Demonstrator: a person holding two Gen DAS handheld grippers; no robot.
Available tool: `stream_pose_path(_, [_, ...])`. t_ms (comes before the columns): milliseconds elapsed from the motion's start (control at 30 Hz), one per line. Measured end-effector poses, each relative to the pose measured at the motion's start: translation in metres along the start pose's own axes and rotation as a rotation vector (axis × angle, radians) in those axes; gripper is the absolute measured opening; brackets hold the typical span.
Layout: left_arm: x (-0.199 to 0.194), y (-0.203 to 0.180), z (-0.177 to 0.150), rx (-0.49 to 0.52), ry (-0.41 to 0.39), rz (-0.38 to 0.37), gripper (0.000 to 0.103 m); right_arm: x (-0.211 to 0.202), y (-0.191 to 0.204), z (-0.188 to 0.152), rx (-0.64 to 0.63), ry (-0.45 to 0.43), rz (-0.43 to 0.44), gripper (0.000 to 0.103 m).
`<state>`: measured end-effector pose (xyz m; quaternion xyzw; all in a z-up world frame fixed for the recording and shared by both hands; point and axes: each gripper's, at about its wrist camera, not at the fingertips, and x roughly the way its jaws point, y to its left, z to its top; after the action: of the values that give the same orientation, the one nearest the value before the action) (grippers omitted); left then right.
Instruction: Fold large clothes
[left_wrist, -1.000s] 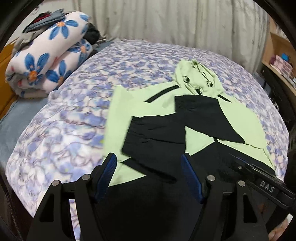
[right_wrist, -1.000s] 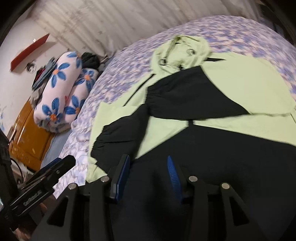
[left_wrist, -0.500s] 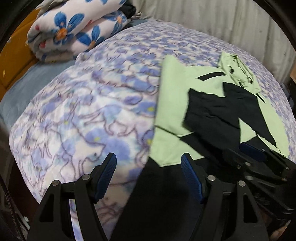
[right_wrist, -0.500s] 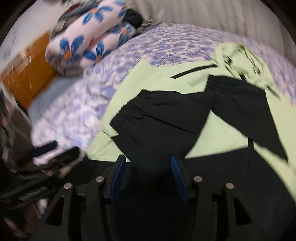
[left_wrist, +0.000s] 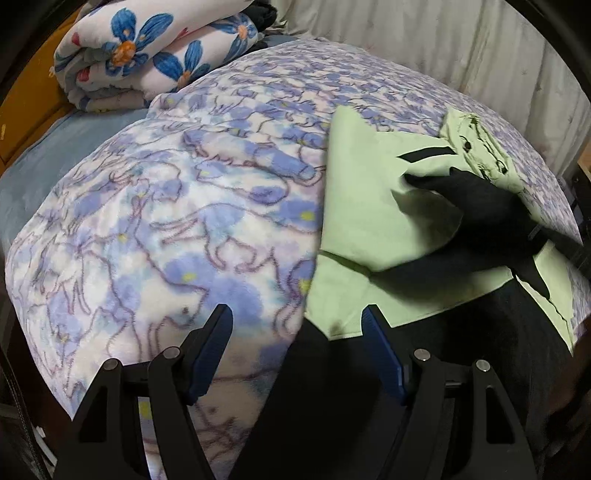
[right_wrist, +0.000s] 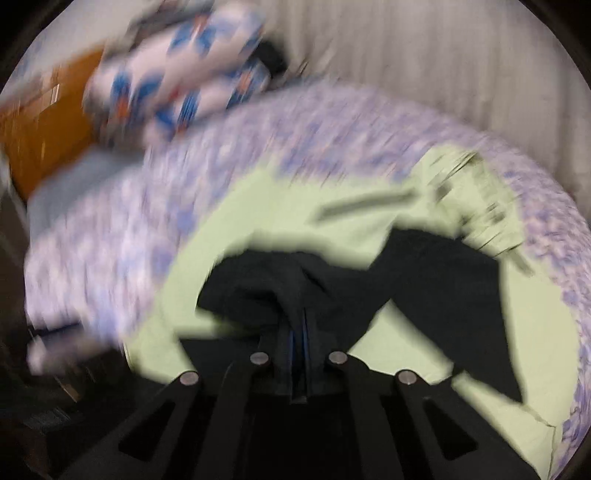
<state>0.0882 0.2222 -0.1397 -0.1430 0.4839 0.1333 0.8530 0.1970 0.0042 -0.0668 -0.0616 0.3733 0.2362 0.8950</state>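
- A rolled quilt (left_wrist: 155, 59) with big blue flowers sits at the far left corner of the bed, with dark clothes bunched behind it and a pale curtain (left_wrist: 424, 44) along the far edge.
- An orange wooden cabinet (right_wrist: 48, 125) stands past the bed's left side.
- The purple flowered blanket (left_wrist: 166, 229) lies bare on the left half of the bed; nothing sits between it and the jacket.
- The jacket (left_wrist: 362, 206), light green with black sleeves and a black lower band, lies flat on the right half of the bed. Its long axis runs from the near edge to the far edge, with the hood (left_wrist: 476, 144) toward the curtain.
- The left gripper (left_wrist: 297, 350) hangs with jaws wide apart over the jacket's near left corner, gripping nothing.
- The right gripper (right_wrist: 300, 332) is clamped on a black sleeve (right_wrist: 258, 291), bunched and lifted above the green body; that view is blurred.
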Motion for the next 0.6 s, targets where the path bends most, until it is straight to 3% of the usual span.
stream_pose_path(67, [-0.002,-0.005,-0.001,0.017,-0.008,-0.003,0.071,-0.028,-0.045,0.007,0.172,-0.094,-0.005,0.004])
stream_pose_path(167, [-0.002,-0.009,-0.002,0.034,-0.012,-0.005,0.071,-0.043,-0.102,-0.013,0.379,-0.122,-0.063,0.006])
stream_pose_path(200, [-0.002,-0.010,-0.002,0.037,-0.012,-0.005,0.071,-0.041,-0.121,-0.027,0.447,-0.092,-0.084,0.008])
stream_pose_path(267, [0.000,-0.013,-0.003,0.050,-0.006,-0.002,0.071,-0.025,-0.156,-0.062,0.562,0.057,-0.105,0.033])
stream_pose_path(300, [0.001,-0.014,-0.003,0.054,-0.002,-0.002,0.071,-0.018,-0.171,-0.083,0.616,0.122,-0.117,0.036])
stream_pose_path(400, [0.003,-0.017,-0.004,0.061,0.003,0.002,0.071,-0.016,-0.200,-0.130,0.726,0.220,-0.092,0.037])
stream_pose_path(467, [0.004,-0.020,-0.003,0.069,0.006,0.005,0.071,-0.027,-0.209,-0.141,0.754,0.192,-0.059,0.036])
stream_pose_path(600, [0.002,-0.029,0.002,0.083,0.015,-0.013,0.071,-0.041,-0.217,-0.127,0.728,0.139,-0.047,0.039])
